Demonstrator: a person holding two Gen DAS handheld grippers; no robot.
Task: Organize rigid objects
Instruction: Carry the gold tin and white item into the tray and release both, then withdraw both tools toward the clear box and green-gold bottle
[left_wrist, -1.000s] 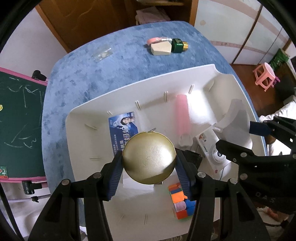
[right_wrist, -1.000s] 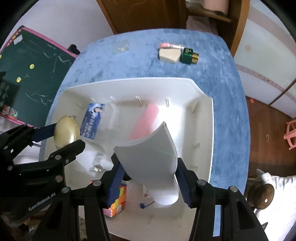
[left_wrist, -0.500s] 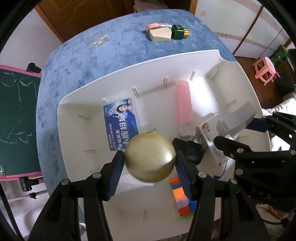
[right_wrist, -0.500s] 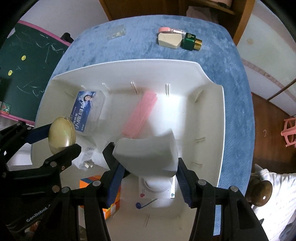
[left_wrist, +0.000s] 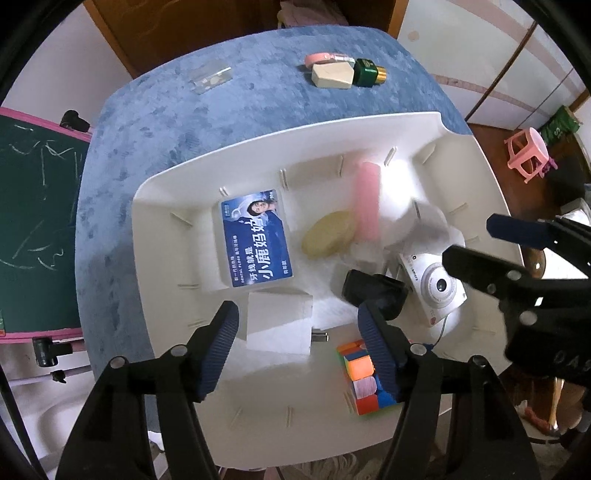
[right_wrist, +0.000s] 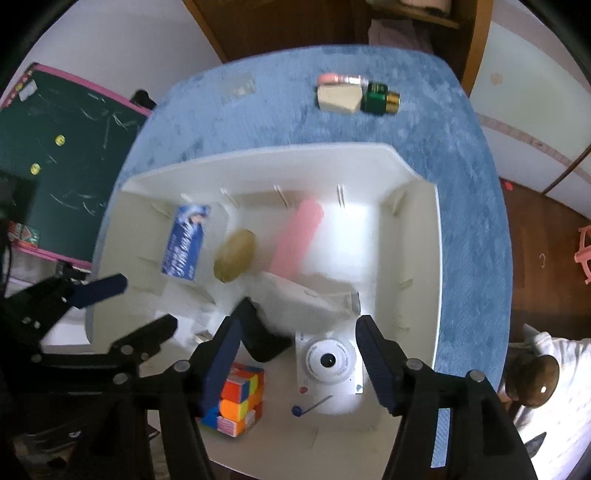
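Over the white bin (left_wrist: 369, 122) (right_wrist: 258, 155) my left gripper (left_wrist: 295, 314) (right_wrist: 136, 306) points down, its jaws opening with nothing between them. A round gold case (left_wrist: 328, 234) (right_wrist: 234, 260) lies tilted on the bin floor against a pink tube (left_wrist: 365, 199) (right_wrist: 295, 236). My right gripper (right_wrist: 300, 325) (left_wrist: 480, 243) is also opening and holds nothing. Below it a white curved piece (right_wrist: 303, 295) (left_wrist: 424, 221) shows blurred above a white camera (right_wrist: 328, 365) (left_wrist: 436, 288). Also in the bin are a blue floss box (left_wrist: 255, 240), a white plug (left_wrist: 277, 321), a colour cube (left_wrist: 364, 380) (right_wrist: 240, 398) and a black object (left_wrist: 373, 288).
On the blue table beyond the bin lie a beige sponge (left_wrist: 332, 75), a green bottle with a gold cap (left_wrist: 369, 72), a pink item (left_wrist: 321, 57) and a clear packet (left_wrist: 212, 77). A green chalkboard (left_wrist: 33, 221) stands left; a pink stool (left_wrist: 528, 155) stands right.
Both grippers have widened and let go. The gold case fell from the left jaws into the bin beside the pink tube. The white curved piece dropped out of the right jaws.
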